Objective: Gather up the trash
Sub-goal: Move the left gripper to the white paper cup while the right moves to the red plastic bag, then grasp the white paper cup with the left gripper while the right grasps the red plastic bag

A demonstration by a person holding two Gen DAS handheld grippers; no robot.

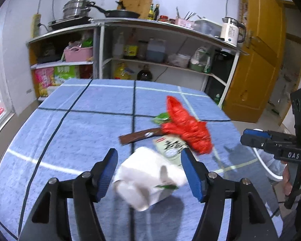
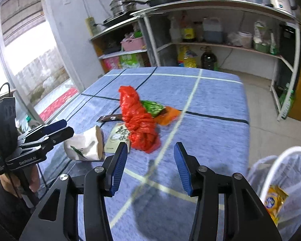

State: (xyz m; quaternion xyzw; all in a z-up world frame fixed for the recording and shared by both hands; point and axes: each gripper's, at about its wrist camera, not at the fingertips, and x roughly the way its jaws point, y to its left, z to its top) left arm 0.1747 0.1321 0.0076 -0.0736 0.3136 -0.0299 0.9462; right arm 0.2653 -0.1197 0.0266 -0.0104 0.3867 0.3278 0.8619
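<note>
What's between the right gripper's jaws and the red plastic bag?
Only bare blue checked tablecloth lies between the right gripper and the crumpled red plastic bag, shown in the right wrist view.

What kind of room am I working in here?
Most likely a home kitchen: a frying pan and stacked steel pots sit on an open shelf unit, with oil bottles stored below, behind the blue-clothed table.
</note>
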